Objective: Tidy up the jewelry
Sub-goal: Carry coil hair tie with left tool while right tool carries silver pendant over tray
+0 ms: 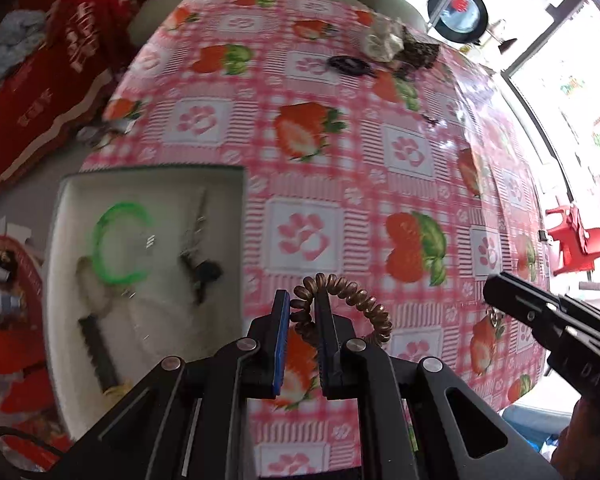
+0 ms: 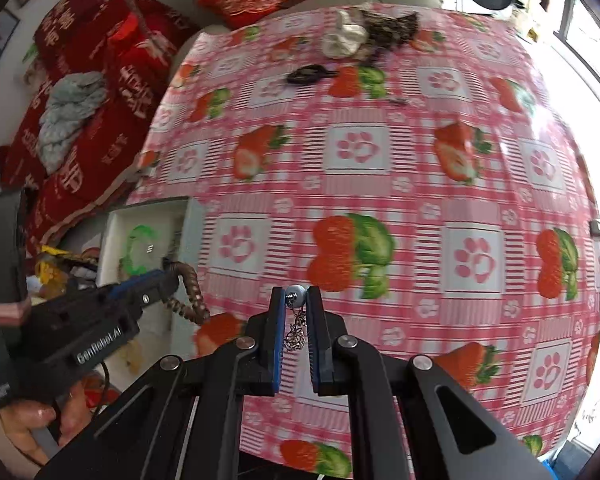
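My left gripper (image 1: 303, 300) is shut on a brown spiral hair tie (image 1: 354, 300) and holds it above the table, just right of the white box (image 1: 156, 332). The box holds a green bangle (image 1: 118, 240), a dark clip (image 1: 206, 274) and a dark comb-like piece (image 1: 98, 344). My right gripper (image 2: 296, 294) is shut on a pearl earring (image 2: 296, 294) with a gold dangle (image 2: 296, 332). The left gripper (image 2: 168, 276) with the hair tie (image 2: 192, 294) also shows in the right wrist view, beside the box (image 2: 114, 232). The right gripper's body (image 1: 540, 312) shows at the right of the left wrist view.
The table wears a pink strawberry cloth (image 1: 380, 160). At its far side lie a black hair tie (image 1: 348, 65), a cream scrunchie (image 1: 382, 42) and a dark patterned scrunchie (image 1: 418, 54). Red cushions (image 2: 92, 92) are stacked to the left.
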The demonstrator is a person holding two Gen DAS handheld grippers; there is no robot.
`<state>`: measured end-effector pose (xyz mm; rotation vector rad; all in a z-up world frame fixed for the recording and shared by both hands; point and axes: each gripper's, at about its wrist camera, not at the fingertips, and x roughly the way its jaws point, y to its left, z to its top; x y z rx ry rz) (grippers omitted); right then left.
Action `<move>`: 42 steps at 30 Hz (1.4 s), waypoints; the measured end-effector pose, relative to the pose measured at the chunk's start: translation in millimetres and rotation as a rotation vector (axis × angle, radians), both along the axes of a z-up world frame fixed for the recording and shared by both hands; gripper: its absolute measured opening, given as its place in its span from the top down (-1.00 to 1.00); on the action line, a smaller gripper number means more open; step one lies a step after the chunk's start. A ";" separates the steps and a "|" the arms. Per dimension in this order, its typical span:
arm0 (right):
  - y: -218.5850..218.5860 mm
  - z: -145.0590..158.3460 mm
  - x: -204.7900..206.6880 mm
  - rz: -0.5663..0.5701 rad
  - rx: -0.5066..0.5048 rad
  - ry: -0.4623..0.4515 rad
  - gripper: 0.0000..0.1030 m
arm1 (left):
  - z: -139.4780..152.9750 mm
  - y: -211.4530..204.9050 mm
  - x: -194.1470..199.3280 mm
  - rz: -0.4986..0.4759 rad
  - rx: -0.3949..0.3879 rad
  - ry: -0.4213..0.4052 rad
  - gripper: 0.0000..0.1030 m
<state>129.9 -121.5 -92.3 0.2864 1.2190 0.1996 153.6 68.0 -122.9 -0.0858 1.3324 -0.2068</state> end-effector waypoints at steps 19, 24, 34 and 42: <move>105.7 24.5 6.4 0.236 0.019 -0.011 0.79 | 11.8 116.1 -50.0 0.246 0.010 -0.007 0.63; 128.5 16.7 8.7 0.277 0.044 0.019 0.79 | -1.3 152.3 -68.9 0.315 0.024 0.032 0.63; 172.5 -6.8 7.2 0.380 0.068 0.089 0.79 | -29.7 162.4 -87.5 0.313 0.014 0.088 0.63; 192.3 -28.1 10.6 0.410 0.055 0.132 0.79 | -53.7 148.1 -88.7 0.278 0.001 0.135 0.63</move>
